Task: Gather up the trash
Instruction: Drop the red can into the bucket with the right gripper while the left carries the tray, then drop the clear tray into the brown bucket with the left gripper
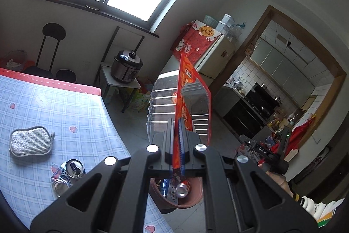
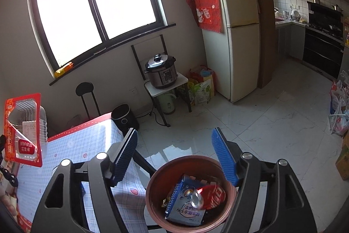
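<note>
Your left claw is clamped on the edge of the red snack packet with its clear plastic tray, holding it upright and off the bench so it can travel to the brown bin beside the bench's corner. Pinching the thin card edge keeps the bulky tray out ahead of the pads, clear of your view of the bin below.

Your right claw stands wide above the bin with nothing between its pads. Under it a red crushed can lies on a blue box inside the bin; it looks freshly dropped, though the blur makes that hard to confirm.

Two more crushed cans lie on the bench near a silver pouch, which is probably no trash.
</note>
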